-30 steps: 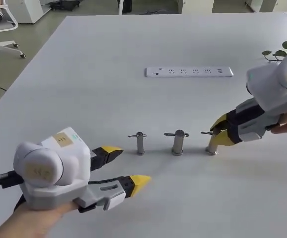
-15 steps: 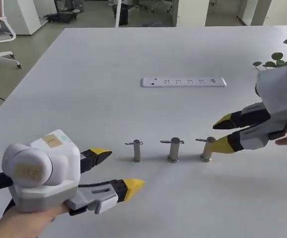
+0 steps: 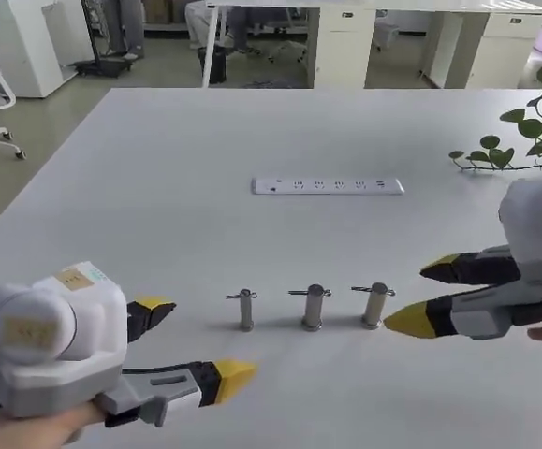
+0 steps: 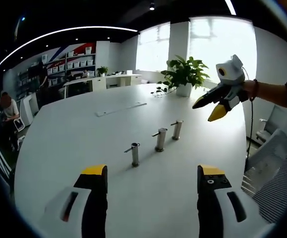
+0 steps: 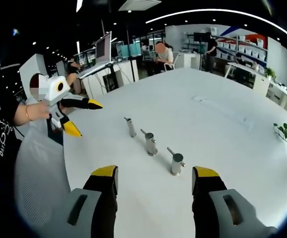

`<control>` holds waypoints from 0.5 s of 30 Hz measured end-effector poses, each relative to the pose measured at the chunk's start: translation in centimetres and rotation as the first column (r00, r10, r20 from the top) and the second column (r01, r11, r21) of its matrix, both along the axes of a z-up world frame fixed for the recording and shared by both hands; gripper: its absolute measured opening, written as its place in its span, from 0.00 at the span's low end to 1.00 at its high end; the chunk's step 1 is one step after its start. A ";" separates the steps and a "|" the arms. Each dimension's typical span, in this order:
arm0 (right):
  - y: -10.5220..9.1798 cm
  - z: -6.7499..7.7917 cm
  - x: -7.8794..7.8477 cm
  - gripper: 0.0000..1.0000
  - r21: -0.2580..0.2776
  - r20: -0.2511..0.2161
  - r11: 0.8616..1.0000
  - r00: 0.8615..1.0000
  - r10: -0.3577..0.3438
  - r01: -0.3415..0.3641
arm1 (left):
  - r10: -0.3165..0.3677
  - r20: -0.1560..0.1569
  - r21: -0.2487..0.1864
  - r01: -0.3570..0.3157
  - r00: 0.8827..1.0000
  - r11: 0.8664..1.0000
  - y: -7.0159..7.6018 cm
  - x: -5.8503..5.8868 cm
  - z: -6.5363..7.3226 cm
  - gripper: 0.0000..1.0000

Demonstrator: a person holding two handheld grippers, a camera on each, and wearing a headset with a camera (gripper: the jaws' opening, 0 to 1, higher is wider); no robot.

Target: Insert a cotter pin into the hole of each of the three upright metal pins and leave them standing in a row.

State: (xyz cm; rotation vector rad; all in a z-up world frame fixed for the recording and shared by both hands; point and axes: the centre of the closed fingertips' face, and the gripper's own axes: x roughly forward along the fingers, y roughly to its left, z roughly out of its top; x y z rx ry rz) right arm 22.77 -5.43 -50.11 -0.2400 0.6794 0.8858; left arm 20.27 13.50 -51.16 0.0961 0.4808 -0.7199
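We show the table (image 3: 158, 187) with three metal pins standing upright in a row that runs left to right across the head view: the left pin (image 3: 245, 310), the middle pin (image 3: 313, 308) and the right pin (image 3: 374, 306). Each one's long axis is vertical. Each carries a cotter pin (image 3: 306, 292) crosswise through its head, lying roughly along the line of the row.

The left gripper (image 3: 200, 339) hovers low and to the left of the row, jaws spread wide and holding nothing. Its own view looks along the row, with the left pin (image 4: 135, 154) closest. The right gripper (image 3: 411, 296) is at the right end of the row, jaws likewise wide and empty. It is the nearer of the two, close to the right pin. The left gripper view places the right gripper (image 4: 203, 112) raised above the table and apart from that pin. In the right gripper view the right pin (image 5: 176, 163) stands just ahead of the open jaws.

We judge all three insertions done, so any coming move is a withdrawal that must clear the right pin without tipping it.
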 end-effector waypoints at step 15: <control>-0.2 -0.5 -3.5 0.65 0.063 -0.001 0.989 0.991 -0.137 0.137 | 0.077 -0.018 -0.005 -0.077 0.997 0.997 1.4 -1.4 1.1 0.84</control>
